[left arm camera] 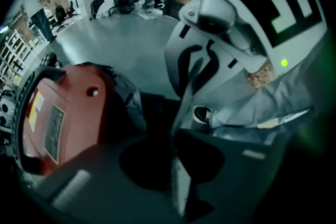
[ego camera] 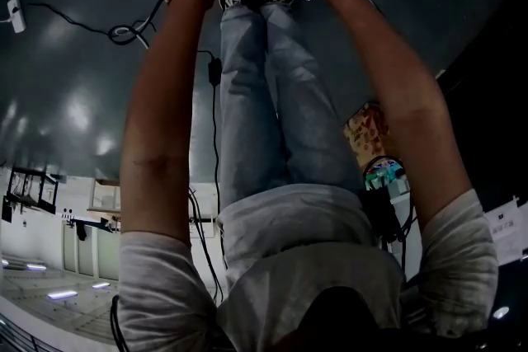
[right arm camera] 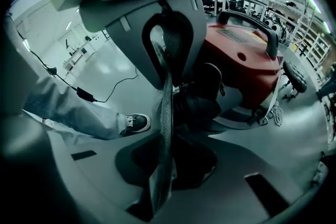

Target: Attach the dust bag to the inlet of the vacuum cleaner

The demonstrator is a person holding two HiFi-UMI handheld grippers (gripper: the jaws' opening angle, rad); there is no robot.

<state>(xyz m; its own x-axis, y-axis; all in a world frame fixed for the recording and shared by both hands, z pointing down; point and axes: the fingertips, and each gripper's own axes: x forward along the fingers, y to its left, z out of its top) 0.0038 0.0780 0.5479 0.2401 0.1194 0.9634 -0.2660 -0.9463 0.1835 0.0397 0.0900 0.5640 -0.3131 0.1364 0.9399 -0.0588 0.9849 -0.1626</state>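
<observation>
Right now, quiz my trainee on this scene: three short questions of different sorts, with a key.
1. True or false: the left gripper and right gripper are each shut on the bag.
2. What colour is the vacuum?
3. In the right gripper view, what lies left of the bag? A shoe; B bucket; C ladder.

Key: 1 true; 2 red; 3 A.
</observation>
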